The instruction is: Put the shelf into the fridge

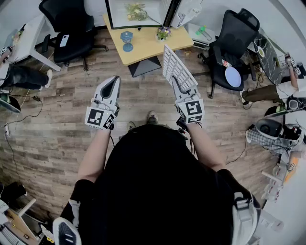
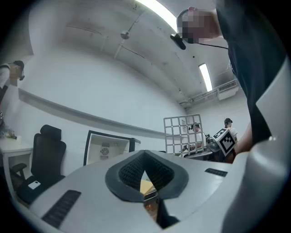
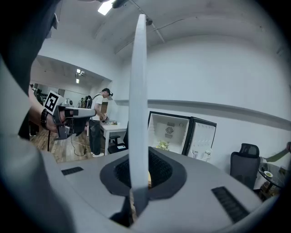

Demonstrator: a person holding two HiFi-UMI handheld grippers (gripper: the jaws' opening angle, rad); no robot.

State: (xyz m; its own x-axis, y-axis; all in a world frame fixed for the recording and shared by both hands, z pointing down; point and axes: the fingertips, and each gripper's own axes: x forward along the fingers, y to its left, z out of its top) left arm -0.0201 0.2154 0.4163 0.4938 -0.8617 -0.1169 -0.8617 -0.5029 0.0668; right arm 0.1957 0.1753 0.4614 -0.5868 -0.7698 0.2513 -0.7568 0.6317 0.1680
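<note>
Count by kind. Grippers: 2, left gripper [image 1: 115, 80] and right gripper [image 1: 174, 81]. Shelf [image 1: 173, 64]: 1. Fridge [image 3: 169, 132]: 1. Black office chairs: 2, first chair [image 1: 71, 28], second chair [image 1: 234, 43]. Yellow table [image 1: 143, 47]: 1. Blue object [image 1: 126, 39] on it: 1. Potted plant [image 1: 163, 33]: 1.

White grid shelf [image 1: 173, 66] upright in right tool [image 1: 177, 82], open fridge [image 1: 136, 13] well apart

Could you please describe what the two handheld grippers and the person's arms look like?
Both the left gripper and right gripper are pale grey wedge-shaped shells tapering to jaws lined with dark ribbed pads. Each carries a white cube with black square markers. The person wears a black short-sleeved top.
</note>
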